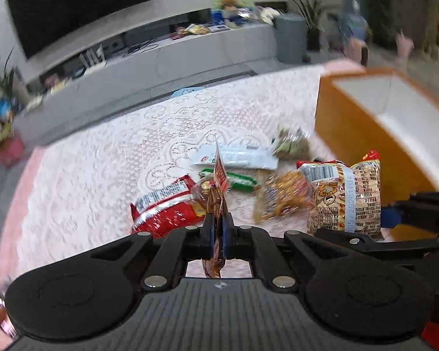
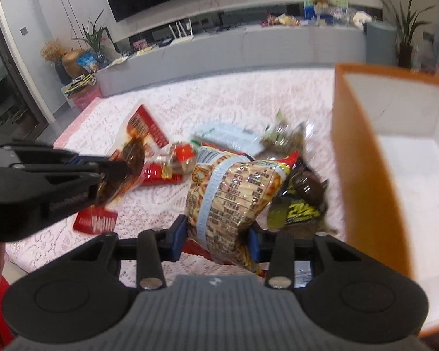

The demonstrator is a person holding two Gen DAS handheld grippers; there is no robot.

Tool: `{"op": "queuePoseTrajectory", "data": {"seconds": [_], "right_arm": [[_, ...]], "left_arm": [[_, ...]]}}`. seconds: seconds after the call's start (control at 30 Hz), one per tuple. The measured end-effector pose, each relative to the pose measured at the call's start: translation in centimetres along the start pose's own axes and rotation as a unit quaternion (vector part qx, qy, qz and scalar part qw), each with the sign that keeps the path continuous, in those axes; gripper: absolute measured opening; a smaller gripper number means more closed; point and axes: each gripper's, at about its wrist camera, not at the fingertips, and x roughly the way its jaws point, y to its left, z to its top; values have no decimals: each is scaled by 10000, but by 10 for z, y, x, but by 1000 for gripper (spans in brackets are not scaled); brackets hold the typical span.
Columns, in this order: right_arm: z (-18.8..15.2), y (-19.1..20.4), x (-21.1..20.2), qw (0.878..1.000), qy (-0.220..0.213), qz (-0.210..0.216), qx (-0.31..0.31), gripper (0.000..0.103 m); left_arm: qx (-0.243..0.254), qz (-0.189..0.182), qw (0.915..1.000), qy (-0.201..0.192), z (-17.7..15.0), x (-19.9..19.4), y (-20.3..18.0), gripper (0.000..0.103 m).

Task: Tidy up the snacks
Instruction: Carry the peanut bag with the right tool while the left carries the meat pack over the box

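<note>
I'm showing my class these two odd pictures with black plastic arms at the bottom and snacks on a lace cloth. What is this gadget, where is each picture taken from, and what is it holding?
There is no robot: a person holds a hand tool in each hand, each with two fingers and a wide-angle camera looking along them. One picture comes from the left tool, the other from the right. The left gripper is shut on a thin brown-and-red snack packet. The right gripper holds a puffy yellow snack bag between its pads. More packets, including a red bag, lie on the lace tablecloth. Beside them stands an open orange box with a white inside.
</note>
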Motion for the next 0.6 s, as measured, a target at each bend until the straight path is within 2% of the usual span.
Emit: {"op": "queuePoseTrajectory", "data": {"seconds": [0.17, 0.3, 0.43, 0.53, 0.6], "right_arm": [[12, -7, -47, 9990, -434, -36, 33, 40], [24, -16, -85, 9978, -667, -22, 62, 40], [36, -36, -115, 9976, -671, 96, 140, 40], [45, -53, -131, 9980, -623, -80, 53, 40], [50, -67, -140, 9983, -528, -235, 8, 40]], "left_arm": [[-304, -212, 9991, -195, 11, -37, -10, 5], [-470, -702, 9957, -382, 26, -63, -21, 5], [-760, -1478, 9845, -552, 43, -81, -29, 5], [-722, -1783, 9793, -629, 57, -85, -43, 5], [-770, -2121, 9724, -587, 65, -83, -52, 5]]}}
